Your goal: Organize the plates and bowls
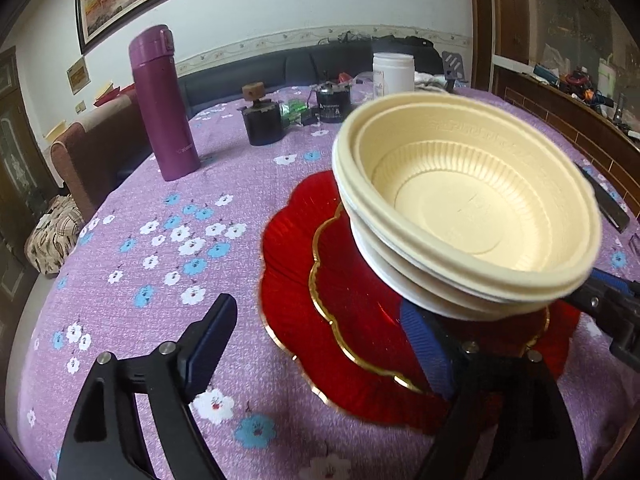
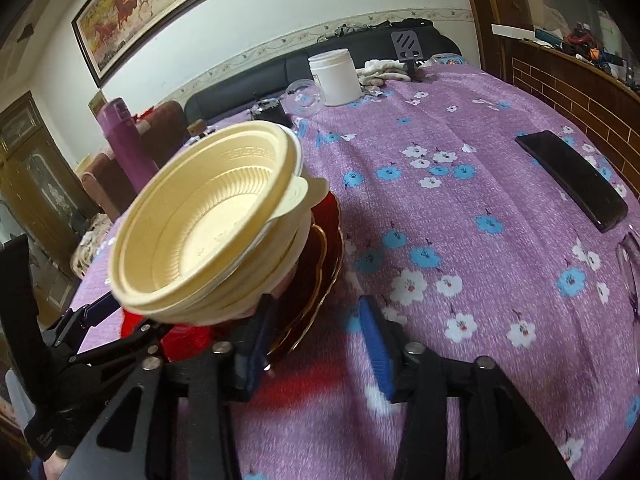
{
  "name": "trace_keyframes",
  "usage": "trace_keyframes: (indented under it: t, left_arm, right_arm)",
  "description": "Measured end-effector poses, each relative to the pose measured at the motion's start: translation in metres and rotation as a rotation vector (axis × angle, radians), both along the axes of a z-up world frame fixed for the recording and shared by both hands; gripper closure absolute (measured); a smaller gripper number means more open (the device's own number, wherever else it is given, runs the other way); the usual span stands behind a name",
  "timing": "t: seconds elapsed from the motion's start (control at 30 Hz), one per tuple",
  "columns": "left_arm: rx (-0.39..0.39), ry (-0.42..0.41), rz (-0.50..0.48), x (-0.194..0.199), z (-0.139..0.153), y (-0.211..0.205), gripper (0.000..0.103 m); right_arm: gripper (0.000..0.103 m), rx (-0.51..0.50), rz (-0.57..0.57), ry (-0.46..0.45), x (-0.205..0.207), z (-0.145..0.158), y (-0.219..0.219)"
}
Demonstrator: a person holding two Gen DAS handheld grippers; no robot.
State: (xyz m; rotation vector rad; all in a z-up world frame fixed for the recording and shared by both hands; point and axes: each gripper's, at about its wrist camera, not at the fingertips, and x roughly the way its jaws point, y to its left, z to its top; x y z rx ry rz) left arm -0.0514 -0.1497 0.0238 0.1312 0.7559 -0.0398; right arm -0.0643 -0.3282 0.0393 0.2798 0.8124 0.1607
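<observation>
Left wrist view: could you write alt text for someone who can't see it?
A stack of cream plastic bowls sits on red gold-rimmed plates on a purple flowered tablecloth. The left tool stands open around the plates' near edge; a purple flask stands behind.

A table under a purple flowered cloth [image 1: 160, 248] bears a red plate [image 1: 304, 280] near the front; behind stand a purple flask [image 1: 162, 104], a white jar [image 2: 336, 76] and small dark pots [image 1: 262, 124]; a phone [image 2: 572, 178] lies right.
</observation>
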Motion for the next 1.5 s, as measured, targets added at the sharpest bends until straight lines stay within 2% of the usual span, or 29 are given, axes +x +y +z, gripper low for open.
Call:
trace_keyframes:
  t: [0.3, 0.43, 0.57, 0.63, 0.77, 0.93, 1.07, 1.17, 1.27, 1.37, 1.5]
  left_arm:
    - [-0.022, -0.020, -0.015, -0.025, 0.008, 0.009, 0.015]
    - [-0.031, -0.036, -0.032, -0.039, 0.010, 0.010, 0.013]
    - [-0.057, -0.057, -0.039, -0.054, 0.013, 0.015, 0.009]
    - [-0.064, -0.067, -0.047, -0.060, 0.014, 0.016, 0.006]
    - [-0.065, -0.130, -0.053, -0.071, 0.019, 0.021, 0.000]
    - [-0.004, -0.117, -0.025, -0.066, 0.020, 0.021, 0.000]
    - [0.006, -0.076, -0.008, -0.056, 0.018, 0.023, 0.000]
    - [-0.019, -0.052, -0.022, -0.050, 0.018, 0.026, 0.000]
    - [0.038, -0.069, 0.016, -0.048, 0.018, 0.025, 0.000]
    - [0.057, -0.090, 0.014, -0.052, 0.020, 0.023, 0.000]
    - [0.080, -0.063, 0.016, -0.050, 0.016, 0.022, 0.000]
  right_arm:
    - [0.045, 0.016, 0.028, -0.023, -0.024, 0.010, 0.010]
    - [0.033, 0.018, 0.032, -0.049, -0.039, 0.017, 0.012]
    - [0.028, -0.001, 0.028, -0.080, -0.052, 0.023, 0.015]
    - [0.022, -0.016, 0.026, -0.099, -0.059, 0.026, 0.017]
    - [0.010, -0.046, 0.010, -0.164, -0.067, 0.033, 0.018]
    - [0.007, -0.081, -0.012, -0.206, -0.068, 0.035, 0.016]
    - [0.006, -0.137, -0.034, -0.208, -0.066, 0.029, 0.017]
    - [0.006, -0.153, -0.027, -0.206, -0.065, 0.022, 0.019]
    - [0.006, -0.146, -0.017, -0.200, -0.063, 0.020, 0.019]
    - [0.006, -0.158, -0.021, -0.213, -0.066, 0.019, 0.020]
    - [0.005, -0.184, 0.007, -0.211, -0.065, 0.019, 0.026]
